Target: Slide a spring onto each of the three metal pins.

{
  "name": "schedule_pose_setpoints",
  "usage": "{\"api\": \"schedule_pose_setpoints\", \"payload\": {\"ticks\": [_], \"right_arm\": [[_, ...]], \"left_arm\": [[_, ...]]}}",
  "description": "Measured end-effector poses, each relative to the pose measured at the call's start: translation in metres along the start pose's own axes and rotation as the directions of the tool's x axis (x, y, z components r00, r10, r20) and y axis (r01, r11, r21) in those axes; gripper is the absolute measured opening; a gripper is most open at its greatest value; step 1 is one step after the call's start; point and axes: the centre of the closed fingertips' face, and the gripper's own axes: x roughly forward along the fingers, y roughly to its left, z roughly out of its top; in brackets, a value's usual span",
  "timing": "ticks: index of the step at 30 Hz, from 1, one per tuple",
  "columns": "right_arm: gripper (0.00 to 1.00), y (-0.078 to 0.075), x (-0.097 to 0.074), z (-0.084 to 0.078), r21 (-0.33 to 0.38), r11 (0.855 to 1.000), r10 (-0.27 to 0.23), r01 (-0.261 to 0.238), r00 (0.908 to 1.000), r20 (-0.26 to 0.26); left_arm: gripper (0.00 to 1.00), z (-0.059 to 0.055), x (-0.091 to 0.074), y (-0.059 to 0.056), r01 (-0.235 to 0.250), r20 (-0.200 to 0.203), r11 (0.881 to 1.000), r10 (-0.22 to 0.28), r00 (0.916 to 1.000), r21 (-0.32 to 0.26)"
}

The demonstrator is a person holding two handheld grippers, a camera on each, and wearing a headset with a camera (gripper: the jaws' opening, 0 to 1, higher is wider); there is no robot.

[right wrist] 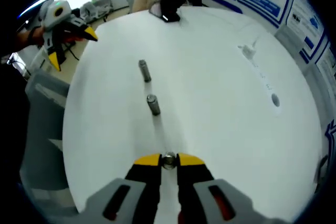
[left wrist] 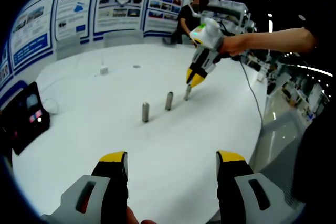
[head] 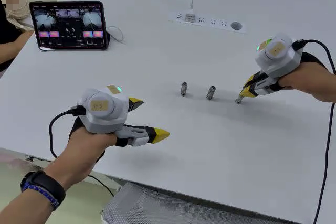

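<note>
Three short metal pins stand in a row on the white table (head: pixel 173 150). The left pin (head: pixel 184 88) and the middle pin (head: pixel 211 92) each carry a spring. My right gripper (head: pixel 242 96) points down at the third pin (head: pixel 239 99), shut on a spring (right wrist: pixel 168 160) at the pin's top. In the right gripper view the middle pin (right wrist: pixel 153 104) and far pin (right wrist: pixel 144 70) stand beyond the jaws. My left gripper (head: pixel 149 119) hovers near the table's front edge, open and empty, well left of the pins. From the left gripper (left wrist: pixel 172 158), the pins (left wrist: pixel 169 100) and the right gripper (left wrist: pixel 195 81) lie ahead.
A tablet (head: pixel 68 24) stands at the back left with a person's arm behind it. A white power strip (head: pixel 207 21) with a cable lies at the back. A mesh chair back (head: pixel 157 208) sits below the table's front edge. Gripper cables trail off both sides.
</note>
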Motion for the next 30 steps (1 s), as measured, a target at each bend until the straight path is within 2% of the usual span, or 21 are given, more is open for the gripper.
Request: {"api": "schedule_pose_setpoints", "payload": {"ticks": [16,24,30], "right_arm": [[0.13,-0.001,0.017,-0.01,0.01,1.0,0.006,-0.006,0.9998,-0.02],[0.13,0.0,0.022,-0.014,0.017,1.0,0.002,-0.002,0.9999,-0.017],[0.16,0.003,0.023,-0.014,0.029,1.0,0.006,-0.006,0.9999,-0.011]], "left_arm": [[0.7,0.0,-0.002,0.004,-0.01,0.002,1.0,0.01,0.9999,-0.007],[0.71,-0.001,0.0,0.0,-0.007,0.001,1.0,0.007,1.0,-0.019],[0.72,0.002,0.0,-0.001,-0.007,0.006,1.0,0.007,1.0,-0.016]]}}
